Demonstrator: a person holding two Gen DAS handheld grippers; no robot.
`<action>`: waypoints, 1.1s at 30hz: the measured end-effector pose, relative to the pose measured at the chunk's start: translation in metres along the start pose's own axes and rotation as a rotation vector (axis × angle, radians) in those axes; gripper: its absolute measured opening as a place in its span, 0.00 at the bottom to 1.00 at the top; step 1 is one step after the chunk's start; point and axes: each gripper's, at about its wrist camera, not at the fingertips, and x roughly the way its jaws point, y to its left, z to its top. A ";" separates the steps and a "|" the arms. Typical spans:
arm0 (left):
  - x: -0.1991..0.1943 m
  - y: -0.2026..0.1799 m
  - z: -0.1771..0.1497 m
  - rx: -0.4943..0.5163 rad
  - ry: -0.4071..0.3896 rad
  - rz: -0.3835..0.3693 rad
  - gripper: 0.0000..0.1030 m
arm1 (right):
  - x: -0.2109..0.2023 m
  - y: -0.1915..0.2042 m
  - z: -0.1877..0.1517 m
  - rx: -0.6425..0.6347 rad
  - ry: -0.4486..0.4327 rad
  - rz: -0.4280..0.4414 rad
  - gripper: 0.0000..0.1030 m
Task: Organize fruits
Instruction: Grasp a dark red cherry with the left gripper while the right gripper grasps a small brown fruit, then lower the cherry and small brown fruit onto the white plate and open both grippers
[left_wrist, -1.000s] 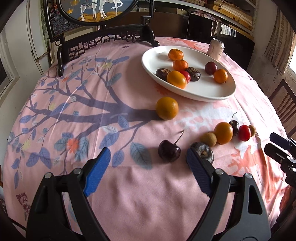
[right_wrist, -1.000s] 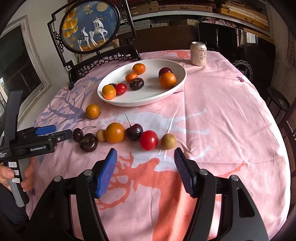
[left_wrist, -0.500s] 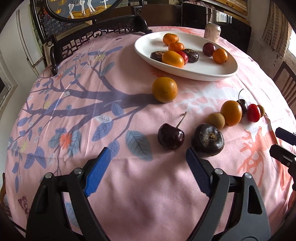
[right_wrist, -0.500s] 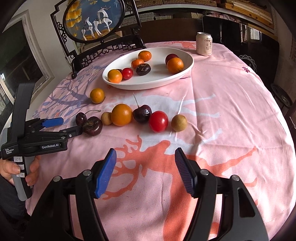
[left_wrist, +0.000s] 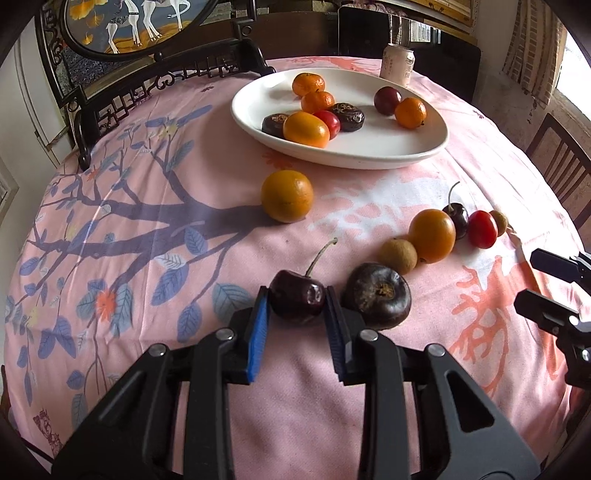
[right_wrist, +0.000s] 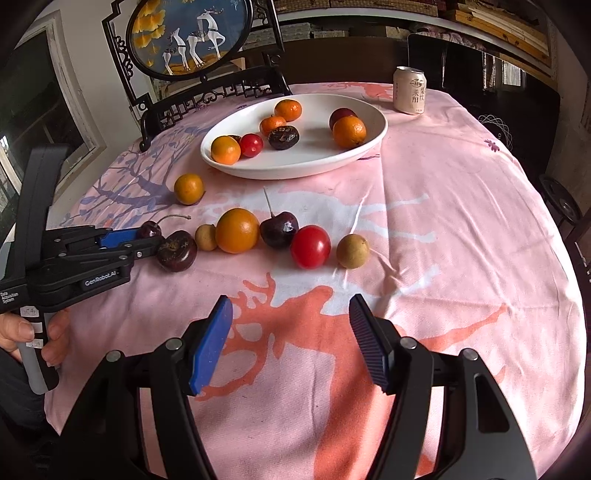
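Near the counter's front edge, left tool (left_wrist: 297, 301) clenched on cherry (left_wrist: 298, 302), blue pads against both flanks, stem leaning up and away. Cherry low on the cloth; lifted or not, cannot tell. Grip probably for carrying it to plate (left_wrist: 369, 155) at the far edge, which holds oranges and dark fruit. Dark wrinkled fruit (left_wrist: 376, 295) sits just beside the right pad, a likely snag. Loose orange (left_wrist: 287, 200) lies between cherry and plate. Right tool (right_wrist: 290, 325) released, holding nothing, short of tomato (right_wrist: 310, 246) in the fruit row.
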 end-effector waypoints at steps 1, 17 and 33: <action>-0.003 0.001 0.000 -0.002 -0.007 -0.004 0.29 | 0.002 -0.002 0.002 -0.004 0.002 -0.013 0.64; -0.014 0.013 -0.006 -0.040 -0.018 -0.036 0.29 | 0.043 -0.030 0.030 -0.093 0.062 -0.174 0.43; -0.028 0.009 -0.004 -0.032 -0.042 -0.028 0.29 | 0.007 -0.033 0.026 -0.045 -0.002 -0.087 0.25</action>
